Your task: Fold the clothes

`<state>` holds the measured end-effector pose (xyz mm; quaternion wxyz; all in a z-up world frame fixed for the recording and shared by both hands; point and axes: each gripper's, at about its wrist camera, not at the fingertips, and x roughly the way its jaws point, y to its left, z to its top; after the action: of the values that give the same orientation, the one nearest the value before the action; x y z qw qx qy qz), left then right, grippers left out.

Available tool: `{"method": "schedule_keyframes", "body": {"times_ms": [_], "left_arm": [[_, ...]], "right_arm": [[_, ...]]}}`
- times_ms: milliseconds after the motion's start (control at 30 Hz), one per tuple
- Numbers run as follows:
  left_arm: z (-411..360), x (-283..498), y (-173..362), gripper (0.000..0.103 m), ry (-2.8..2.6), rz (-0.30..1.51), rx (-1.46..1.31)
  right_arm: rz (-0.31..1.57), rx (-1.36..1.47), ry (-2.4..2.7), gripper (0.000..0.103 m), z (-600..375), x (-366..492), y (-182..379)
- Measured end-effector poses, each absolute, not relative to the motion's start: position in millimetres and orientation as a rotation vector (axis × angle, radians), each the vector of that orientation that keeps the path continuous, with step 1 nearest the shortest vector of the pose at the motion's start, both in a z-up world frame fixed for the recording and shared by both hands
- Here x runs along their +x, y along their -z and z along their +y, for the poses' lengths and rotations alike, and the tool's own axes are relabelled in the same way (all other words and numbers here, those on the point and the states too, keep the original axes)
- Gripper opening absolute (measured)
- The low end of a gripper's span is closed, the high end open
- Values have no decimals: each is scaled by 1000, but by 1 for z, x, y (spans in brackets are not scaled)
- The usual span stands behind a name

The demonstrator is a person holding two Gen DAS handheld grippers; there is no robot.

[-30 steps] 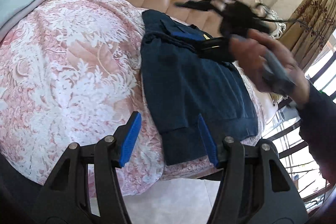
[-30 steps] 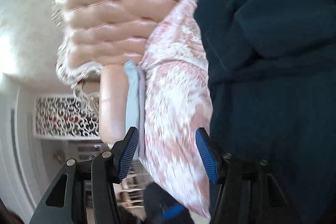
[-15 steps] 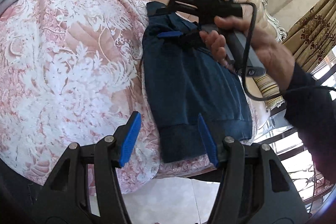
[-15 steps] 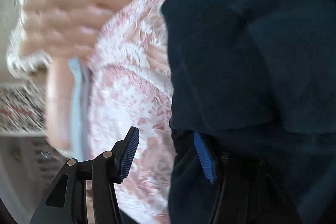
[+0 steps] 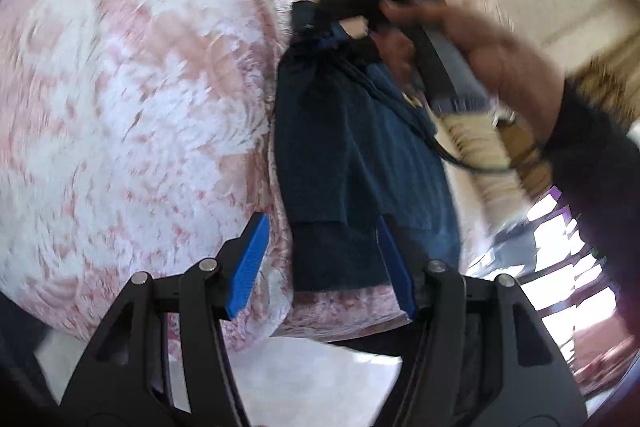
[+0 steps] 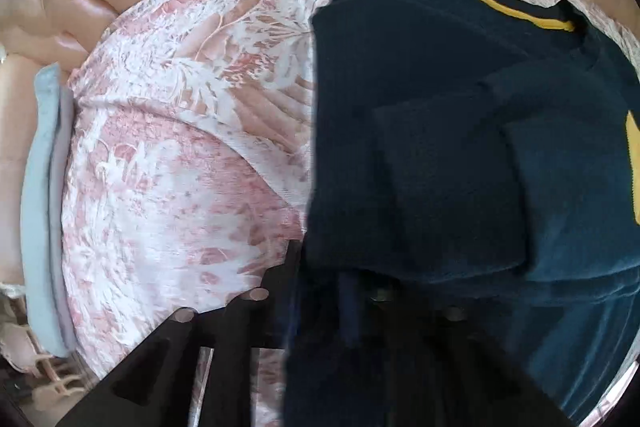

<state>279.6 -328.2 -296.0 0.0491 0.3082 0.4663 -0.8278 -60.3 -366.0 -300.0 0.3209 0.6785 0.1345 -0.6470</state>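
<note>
Left wrist view: the left gripper hangs with its blue fingers apart and nothing between them, just above the near hem of a dark blue sweater. The sweater lies on a pink floral bedspread, near the bedspread's right edge. At the sweater's far end a hand holds the right gripper down onto the cloth.

Right wrist view: the right gripper's jaws are closing on the sweater's left edge; cloth drapes over them and hides the pads. A folded light blue cloth lies at the bedspread's left edge.
</note>
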Motion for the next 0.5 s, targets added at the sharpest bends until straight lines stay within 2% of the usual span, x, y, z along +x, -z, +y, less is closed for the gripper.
{"method": "schedule_keyframes", "body": {"times_ms": [233,500], "left_arm": [[-312,269,304,60,2619,1395,966],[-326,263,321,59,2553,1592,899]], "right_arm": [[224,1706,1657,13,-342,-72,274],[39,1697,1570,13,-314,-89,250]]}}
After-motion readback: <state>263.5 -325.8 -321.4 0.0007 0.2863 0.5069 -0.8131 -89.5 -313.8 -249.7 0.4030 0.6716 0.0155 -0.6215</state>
